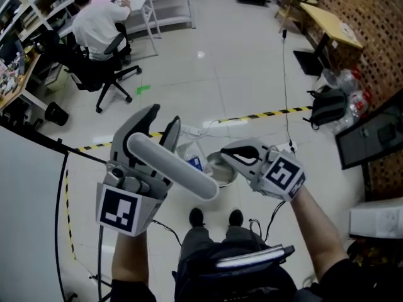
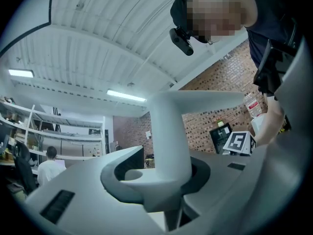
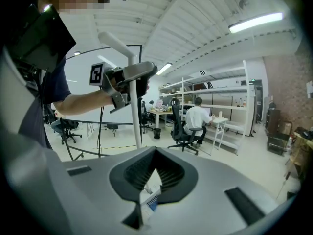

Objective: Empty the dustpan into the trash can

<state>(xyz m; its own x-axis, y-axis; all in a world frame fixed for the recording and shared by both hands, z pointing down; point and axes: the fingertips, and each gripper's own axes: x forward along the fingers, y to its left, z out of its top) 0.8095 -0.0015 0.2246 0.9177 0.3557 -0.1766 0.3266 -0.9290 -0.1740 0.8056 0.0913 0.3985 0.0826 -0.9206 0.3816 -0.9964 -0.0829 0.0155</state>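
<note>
My left gripper (image 1: pixel 154 123) is shut on the pale grey dustpan handle (image 1: pixel 173 168), which slants up toward the camera. In the left gripper view the handle (image 2: pixel 168 141) sits clamped in the round recess of the jaws. The right gripper view shows that gripper (image 3: pixel 132 77) holding the pole (image 3: pixel 136 116) upright. A white packet with a blue label (image 1: pixel 192 159) lies below, beside a round pale trash can (image 1: pixel 221 170). My right gripper (image 1: pixel 230 155) hovers over the can with its jaws together. Through their gap I see the packet (image 3: pixel 150 192). The pan itself is hidden.
A person sits on an office chair (image 1: pixel 101 24) at a desk far off. Yellow-black tape (image 1: pixel 264 114) and cables cross the tiled floor. A black bag (image 1: pixel 327 106) lies at the right, a white panel (image 1: pixel 25 200) stands at the left. My shoes (image 1: pixel 214 218) are just below the can.
</note>
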